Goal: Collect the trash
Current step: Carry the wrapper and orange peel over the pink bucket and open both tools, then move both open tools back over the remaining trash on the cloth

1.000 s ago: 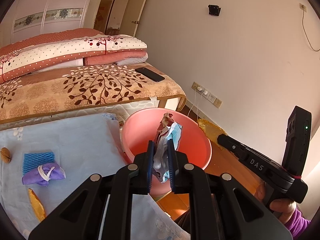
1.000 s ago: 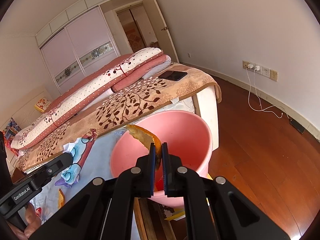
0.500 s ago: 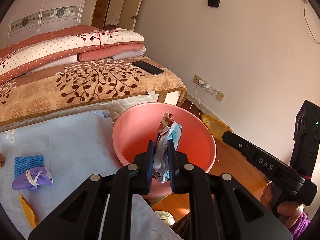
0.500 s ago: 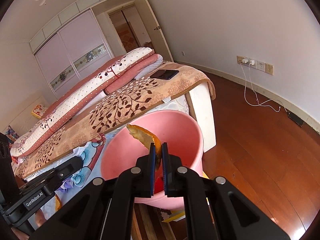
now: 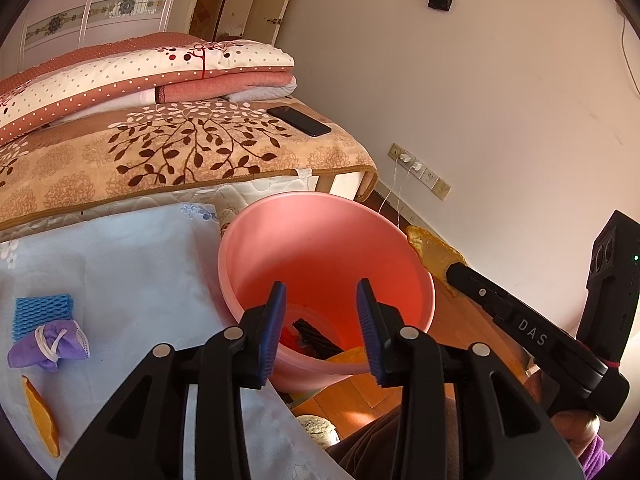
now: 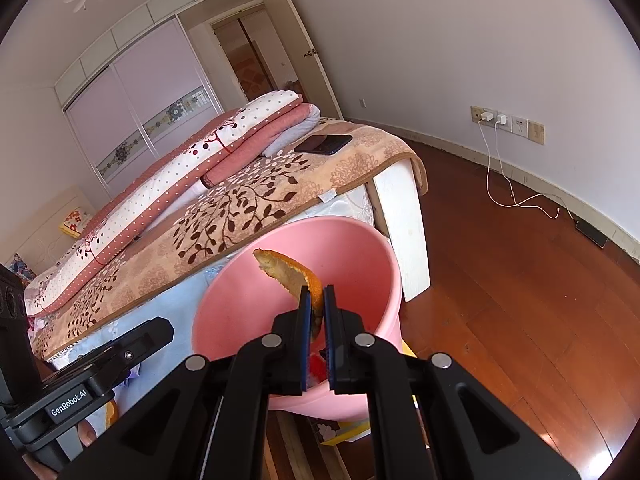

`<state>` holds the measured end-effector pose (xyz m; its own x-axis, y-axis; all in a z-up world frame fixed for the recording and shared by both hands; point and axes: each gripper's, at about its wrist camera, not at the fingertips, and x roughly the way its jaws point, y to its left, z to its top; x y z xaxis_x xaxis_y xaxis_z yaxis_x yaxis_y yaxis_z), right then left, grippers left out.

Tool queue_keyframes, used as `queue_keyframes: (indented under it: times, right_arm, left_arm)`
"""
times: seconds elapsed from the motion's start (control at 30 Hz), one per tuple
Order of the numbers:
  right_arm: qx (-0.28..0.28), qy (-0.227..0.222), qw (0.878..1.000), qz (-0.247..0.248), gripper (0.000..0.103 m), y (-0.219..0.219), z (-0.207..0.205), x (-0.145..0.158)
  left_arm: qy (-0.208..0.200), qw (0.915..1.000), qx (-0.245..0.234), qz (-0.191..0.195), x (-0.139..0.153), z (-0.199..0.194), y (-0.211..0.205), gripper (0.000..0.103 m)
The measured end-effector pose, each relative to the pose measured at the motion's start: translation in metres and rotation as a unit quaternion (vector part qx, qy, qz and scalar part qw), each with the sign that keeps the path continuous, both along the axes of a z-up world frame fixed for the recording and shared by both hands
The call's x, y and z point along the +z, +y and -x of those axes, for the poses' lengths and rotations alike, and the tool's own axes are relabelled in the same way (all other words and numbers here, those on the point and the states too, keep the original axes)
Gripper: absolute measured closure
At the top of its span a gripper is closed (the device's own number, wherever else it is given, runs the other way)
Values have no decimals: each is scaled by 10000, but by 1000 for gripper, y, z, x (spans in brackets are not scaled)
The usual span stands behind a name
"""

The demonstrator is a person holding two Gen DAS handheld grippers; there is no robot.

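Observation:
A pink bucket (image 5: 320, 248) (image 6: 248, 300) stands beside the bed, with dark and red scraps at its bottom. My left gripper (image 5: 322, 316) hangs over the bucket's near rim, its jaws opening with nothing between them. The right gripper (image 6: 313, 312) is shut on an orange peel (image 6: 292, 274) held over the bucket; in the left wrist view that peel (image 5: 434, 256) shows just outside the bucket's right rim. On the pale blue cloth (image 5: 120, 264) lie a blue foam net (image 5: 42, 312), a crumpled purple mask (image 5: 50, 346) and another orange peel (image 5: 40, 416).
The bed (image 5: 180, 152) carries folded quilts (image 5: 140, 76) and a black phone (image 5: 298, 120). Wall sockets with white chargers (image 6: 494, 118) and a trailing cable (image 6: 520, 200) sit on the right. Wooden floor (image 6: 500, 280) lies to the right of the bucket. A hand (image 5: 576, 420) holds the right gripper's handle.
The left jaws have parted and the crumpled blue-and-white mask they held is gone from between them. The left gripper came nearer the bucket. The right gripper keeps its peel.

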<state>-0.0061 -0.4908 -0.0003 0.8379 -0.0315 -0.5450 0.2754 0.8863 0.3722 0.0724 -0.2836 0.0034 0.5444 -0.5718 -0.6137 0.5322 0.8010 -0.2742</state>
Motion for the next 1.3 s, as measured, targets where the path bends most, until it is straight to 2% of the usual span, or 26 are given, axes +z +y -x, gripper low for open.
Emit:
queue_keyframes:
  times: [0.17,0.4,0.5,1.07,1.17,1.23,1.3]
  right_arm:
    - [-42,12,10000,38,97,1,-1,-1]
    - [-92,34,9999,65,96,-1,-2,-5]
    - [-108,33,9999,69,88,-1,-1,-5]
    - [77,4,9999,150,87,11,3,1]
    - [104,-38,9998,154,80,15,5,4]
    - [120,-85,9998,156,72,19,8,6]
    - [162,-115,9996,183,72,22,9,9]
  left_arm:
    - [-90,9999,2,-133,0,4,-1,66]
    - [-64,9999,11,-123,-1,4,3,66]
    - [-69,9999,24,-117,0,4,3,66]
    - [-102,9999,-16,-36,4,13,14,66]
    - [-142,9999,5,-41,6,16,17,66]
    - [-170,9998,20,-47,7,18,20,66]
    - [-201,9998,50,-56,9,19,24,66]
